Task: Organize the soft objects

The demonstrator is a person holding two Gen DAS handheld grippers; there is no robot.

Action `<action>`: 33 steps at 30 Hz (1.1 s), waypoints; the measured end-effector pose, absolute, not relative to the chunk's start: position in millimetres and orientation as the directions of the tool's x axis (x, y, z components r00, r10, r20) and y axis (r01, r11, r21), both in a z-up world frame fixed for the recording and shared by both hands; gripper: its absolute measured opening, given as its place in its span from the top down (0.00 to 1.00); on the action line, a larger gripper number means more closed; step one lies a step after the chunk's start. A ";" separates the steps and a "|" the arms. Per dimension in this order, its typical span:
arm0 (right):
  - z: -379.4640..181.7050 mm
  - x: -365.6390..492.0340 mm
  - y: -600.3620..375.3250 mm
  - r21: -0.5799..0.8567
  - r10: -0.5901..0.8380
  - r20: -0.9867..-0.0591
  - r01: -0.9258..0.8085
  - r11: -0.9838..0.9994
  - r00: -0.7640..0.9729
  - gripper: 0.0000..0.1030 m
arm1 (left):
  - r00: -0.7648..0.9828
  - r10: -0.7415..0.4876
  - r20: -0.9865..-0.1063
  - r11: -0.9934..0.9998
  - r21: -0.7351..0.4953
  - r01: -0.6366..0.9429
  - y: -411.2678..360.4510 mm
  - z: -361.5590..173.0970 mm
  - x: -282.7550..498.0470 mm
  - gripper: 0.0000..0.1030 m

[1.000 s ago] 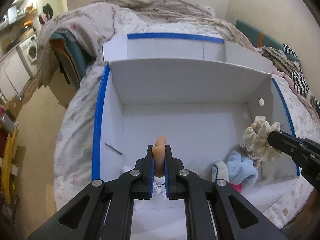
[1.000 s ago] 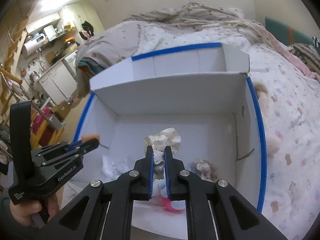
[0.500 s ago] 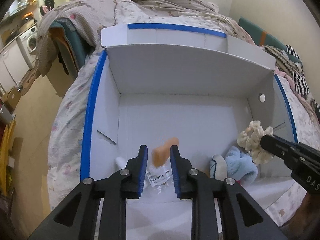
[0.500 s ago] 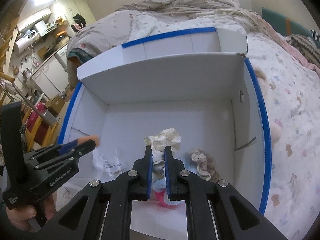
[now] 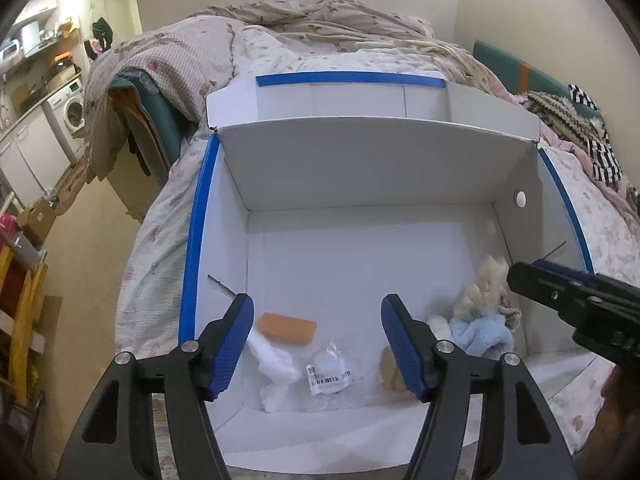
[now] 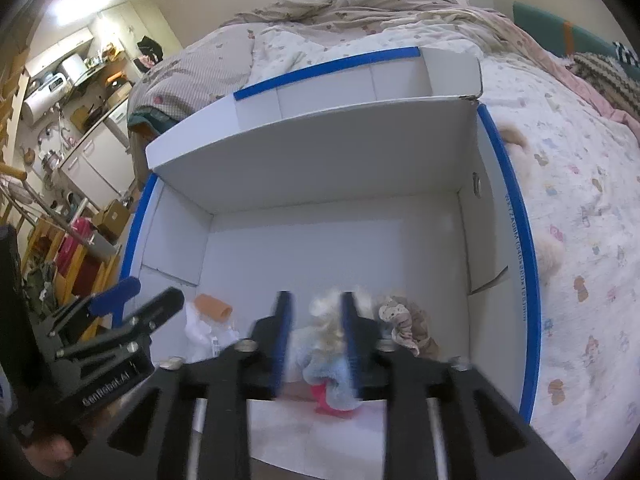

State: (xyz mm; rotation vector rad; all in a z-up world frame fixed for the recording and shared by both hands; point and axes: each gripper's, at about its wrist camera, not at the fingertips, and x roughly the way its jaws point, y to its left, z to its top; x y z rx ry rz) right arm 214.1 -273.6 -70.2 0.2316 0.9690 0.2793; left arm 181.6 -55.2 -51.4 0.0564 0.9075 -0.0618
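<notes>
The left tool (image 6: 132, 300) body is showing white lettering in the right wrist view, reading roughly "GenRobot.AI"; motion blur is softening some letters.

The blue strip along the right rim of the white box (image 6: 516, 264) is carrying a line of small printed characters running lengthwise; they are looking like letters and numbers in brackets, but are too small to read.

A barcode label (image 5: 329, 378) is lying on a clear plastic bag inside the box; its digits are too small to read.
</notes>
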 end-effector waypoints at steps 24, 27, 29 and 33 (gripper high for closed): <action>-43.7 186.2 -281.5 0.410 0.342 -0.674 -0.053 0.910 0.654 0.00 | 0.650 -0.032 -0.759 0.999 -0.005 0.044 -30.3 -19.8 146.4 0.38; -38.7 177.4 -283.7 0.407 0.336 -0.663 -0.054 0.912 0.669 0.00 | 0.659 -0.024 -0.752 1.000 -0.007 0.029 -23.6 -15.3 138.2 0.38; -35.7 171.6 -284.5 0.405 0.335 -0.658 -0.057 0.912 0.675 0.00 | 0.661 -0.019 -0.750 1.000 -0.004 0.024 -20.2 -13.4 131.2 0.38; -31.2 161.0 -283.1 0.391 0.330 -0.654 -0.069 0.918 0.681 0.00 | 0.668 -0.004 -0.744 1.000 0.010 0.018 -14.1 -11.1 117.0 0.38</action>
